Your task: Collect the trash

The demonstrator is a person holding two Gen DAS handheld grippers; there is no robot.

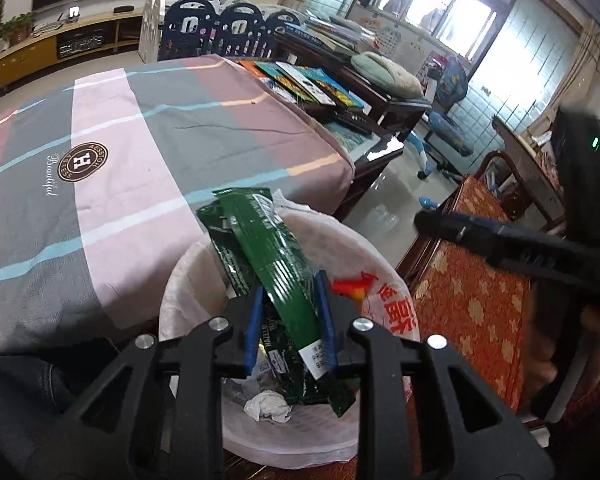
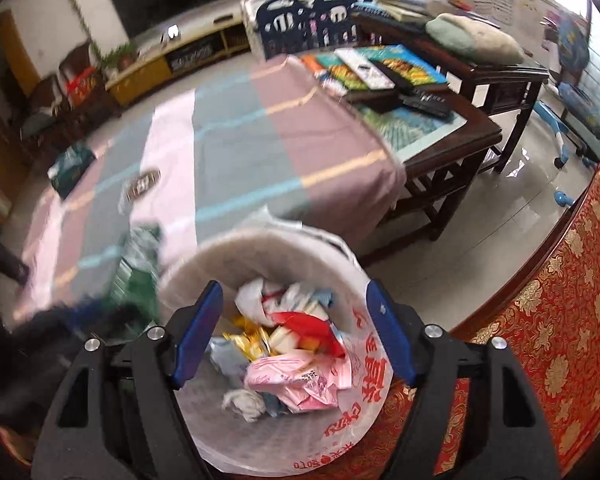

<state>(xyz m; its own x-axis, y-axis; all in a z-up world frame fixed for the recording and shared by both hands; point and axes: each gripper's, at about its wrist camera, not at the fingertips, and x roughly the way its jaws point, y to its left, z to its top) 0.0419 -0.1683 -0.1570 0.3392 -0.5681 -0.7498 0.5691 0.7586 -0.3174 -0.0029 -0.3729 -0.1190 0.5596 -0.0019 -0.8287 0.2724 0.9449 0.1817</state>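
My left gripper [image 1: 290, 320] is shut on green wrappers [image 1: 276, 260] and holds them over the white-lined trash bin [image 1: 388, 280]. The bin holds a crumpled tissue [image 1: 268, 406] and other scraps. In the right wrist view my right gripper [image 2: 296, 336] is open and empty, above the same bin [image 2: 340, 436], which holds red, pink and gold wrappers [image 2: 296, 380]. The green wrappers [image 2: 136, 280] show blurred at the bin's left rim. The right gripper also shows in the left wrist view [image 1: 432, 222], to the right above the bin.
A table with a striped pink and grey cloth [image 1: 140, 140] stands behind the bin. A green packet [image 2: 70, 168] lies on its far left. Books and remotes [image 2: 380, 68] lie at its far end. A red patterned chair seat [image 1: 472, 296] is to the right.
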